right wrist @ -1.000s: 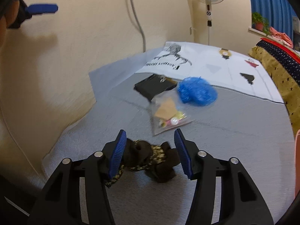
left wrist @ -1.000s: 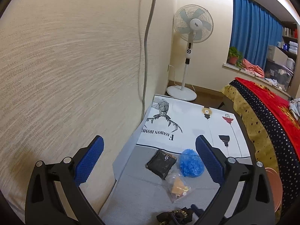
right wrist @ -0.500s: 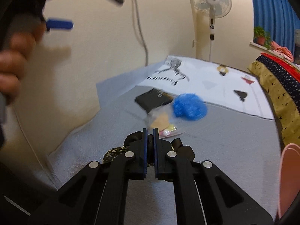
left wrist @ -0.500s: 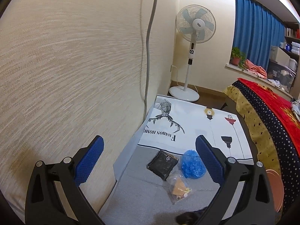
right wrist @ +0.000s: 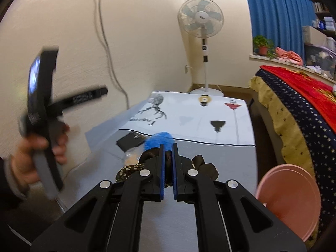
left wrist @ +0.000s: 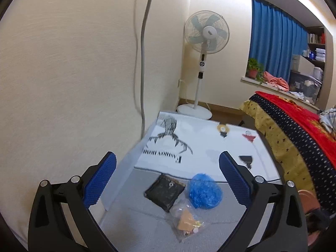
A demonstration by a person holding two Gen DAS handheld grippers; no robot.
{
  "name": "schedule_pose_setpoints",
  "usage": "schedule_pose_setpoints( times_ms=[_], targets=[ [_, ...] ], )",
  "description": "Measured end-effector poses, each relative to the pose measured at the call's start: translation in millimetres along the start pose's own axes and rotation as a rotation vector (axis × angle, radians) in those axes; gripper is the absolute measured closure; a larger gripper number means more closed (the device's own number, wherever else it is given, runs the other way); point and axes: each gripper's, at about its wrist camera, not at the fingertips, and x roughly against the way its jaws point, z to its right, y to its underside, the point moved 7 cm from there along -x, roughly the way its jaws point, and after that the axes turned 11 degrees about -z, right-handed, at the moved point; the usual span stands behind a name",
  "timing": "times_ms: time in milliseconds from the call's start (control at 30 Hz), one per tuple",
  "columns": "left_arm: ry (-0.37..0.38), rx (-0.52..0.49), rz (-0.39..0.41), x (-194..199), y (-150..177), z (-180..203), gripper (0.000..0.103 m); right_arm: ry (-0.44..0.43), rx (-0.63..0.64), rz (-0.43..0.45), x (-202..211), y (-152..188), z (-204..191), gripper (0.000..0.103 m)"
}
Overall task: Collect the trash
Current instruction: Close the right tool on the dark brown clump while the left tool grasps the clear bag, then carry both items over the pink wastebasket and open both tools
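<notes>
My right gripper [right wrist: 168, 147] is shut on a dark brown and patterned scrap of fabric [right wrist: 204, 166], lifted above the grey mat [right wrist: 220, 157]. Bunches of the scrap stick out on both sides of the jaws. On the mat lie a blue crumpled ball [left wrist: 204, 191], a flat black packet [left wrist: 164, 191] and a clear bag with orange bits [left wrist: 187, 220]. My left gripper [left wrist: 167, 168] hangs open above these three, with nothing between its fingers. In the right wrist view a hand [right wrist: 27, 163] holds the left gripper's handle at the left, blurred.
A pink bin [right wrist: 292, 199] stands at the right edge of the mat. Beyond lies a white printed sheet [left wrist: 201, 142], then a standing fan [left wrist: 204, 63]. The wall runs along the left. A bed with a red and starred cover [right wrist: 294, 105] lines the right side.
My right gripper closed on the fabric scrap and lifted it off the mat, moving toward the right where the pink bin now shows. My left gripper sank a little, staying open.
</notes>
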Motion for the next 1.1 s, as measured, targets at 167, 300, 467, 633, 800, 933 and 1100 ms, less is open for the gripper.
schedule_pose_setpoints(
  times_ms=[167,300,467,633,800,933,1100],
  targets=[
    [0.025,0.024,-0.094,-52.1,36.9,8.1,0.014,0.033,0.017,-0.018,6.2,9.4,17.9,0.097],
    [0.017,-0.025,-0.134,-78.4,55.9,13.3,0.019,0.053,0.002,-0.025,7.9,11.9,32.1,0.097],
    [0.035,-0.065,-0.206,-101.7,76.2,14.2,0.032,0.062,0.0,-0.032,5.3,13.6,36.6,0.097],
    [0.064,-0.05,-0.273,-116.0,87.0,9.9,0.049,0.071,0.005,-0.051,0.0,18.6,38.1,0.097],
    [0.098,-0.051,-0.359,-128.2,98.7,15.0,0.055,0.082,-0.007,-0.06,-2.2,20.1,42.7,0.097],
    [0.112,-0.069,-0.359,-127.9,100.8,20.5,0.08,0.084,-0.004,-0.059,-2.2,20.0,42.7,0.097],
    [0.114,-0.093,-0.334,-120.5,99.3,25.7,0.094,0.092,0.005,-0.057,-1.5,19.1,42.9,0.097]
  ],
)
